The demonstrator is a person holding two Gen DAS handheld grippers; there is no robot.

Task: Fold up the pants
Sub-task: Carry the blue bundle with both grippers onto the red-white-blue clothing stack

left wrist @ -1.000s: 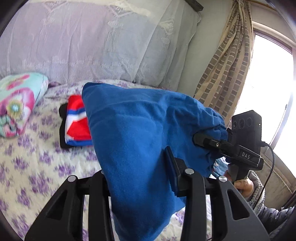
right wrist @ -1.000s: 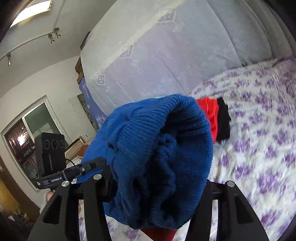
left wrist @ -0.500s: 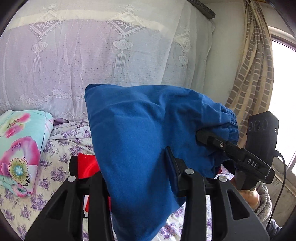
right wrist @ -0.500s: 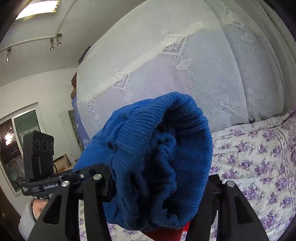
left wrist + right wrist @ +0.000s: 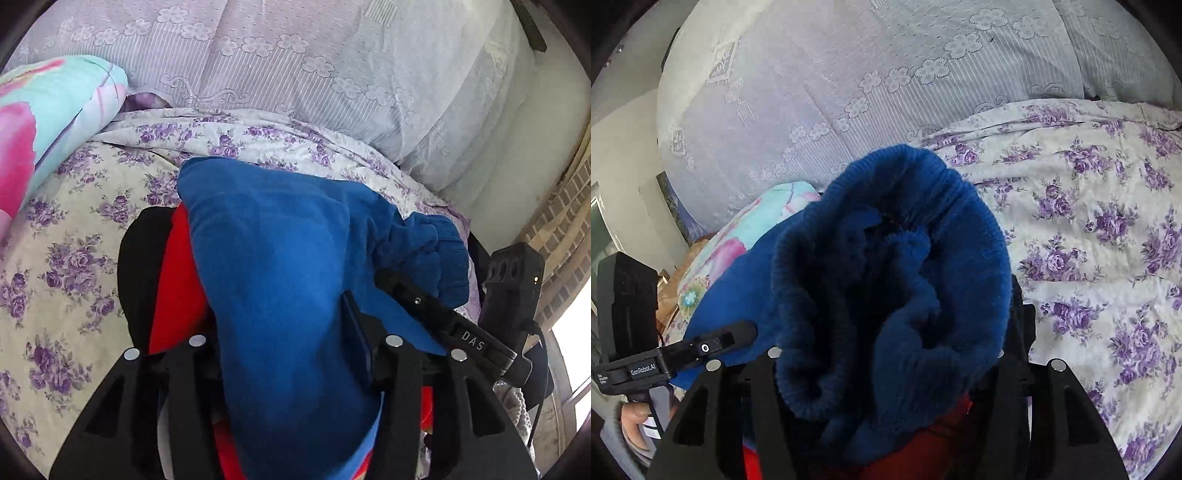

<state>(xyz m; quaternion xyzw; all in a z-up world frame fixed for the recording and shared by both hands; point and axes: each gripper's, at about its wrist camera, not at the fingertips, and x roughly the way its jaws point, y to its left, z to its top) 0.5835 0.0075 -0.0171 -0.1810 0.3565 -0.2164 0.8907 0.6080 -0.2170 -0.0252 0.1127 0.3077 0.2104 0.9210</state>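
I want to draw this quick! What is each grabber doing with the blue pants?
Left gripper: jaws opening, folded blue pants between them over the red garment.
Right gripper: jaws opening, the pants' ribbed end between them.

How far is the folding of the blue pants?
Done: the blue pants are folded into a bundle. In hand: both the left gripper and right gripper are opening around it, above the red and black garment. Left: letting go and pulling away.

pants: soft matt blue fleece, ribbed knit cuff
bedsheet: smooth printed cotton
grippers: matt black plastic
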